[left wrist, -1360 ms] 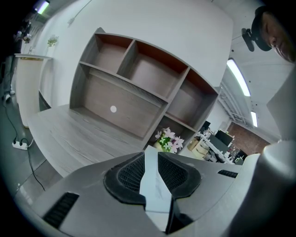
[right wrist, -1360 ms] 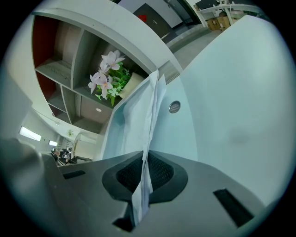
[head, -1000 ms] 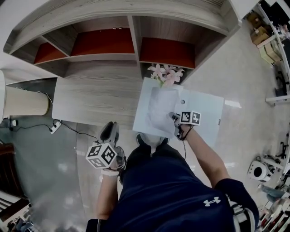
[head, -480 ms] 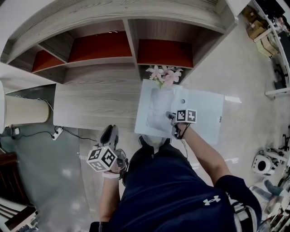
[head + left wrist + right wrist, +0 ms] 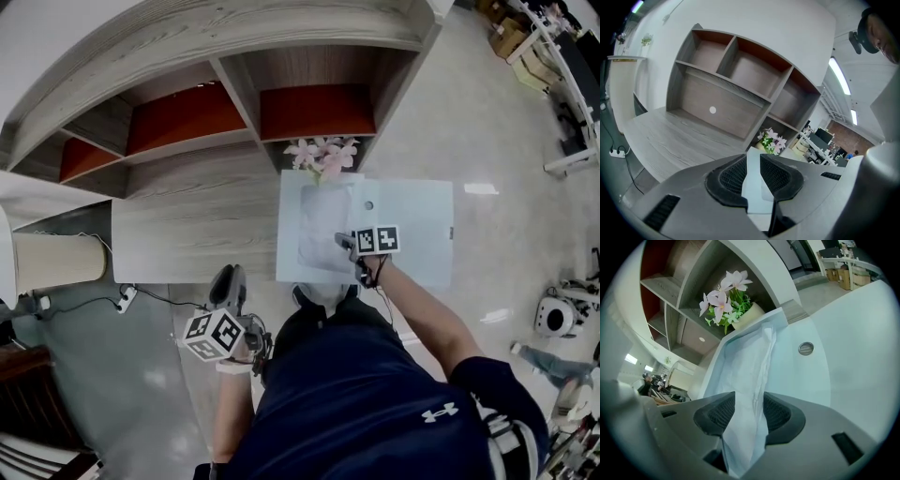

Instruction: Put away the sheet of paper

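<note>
A thin, crumpled white sheet of paper lies in the left part of a pale white box beside the wooden desk. My right gripper is at the paper's near end. In the right gripper view the paper runs up between the jaws of the right gripper, which are opening, and the pads stand off it. My left gripper hangs low at the desk's near edge. In its own view the left gripper holds nothing and its jaws stand slightly apart.
A pot of pink flowers stands just behind the box, in the foot of a wooden shelf unit with red-backed compartments. The grey wooden desk lies left of the box. A round metal fitting sits in the box. A power strip lies on the floor.
The head view has swung slightly. My right gripper stays at the paper's near end on the white box. My left gripper stays low by the desk edge.
</note>
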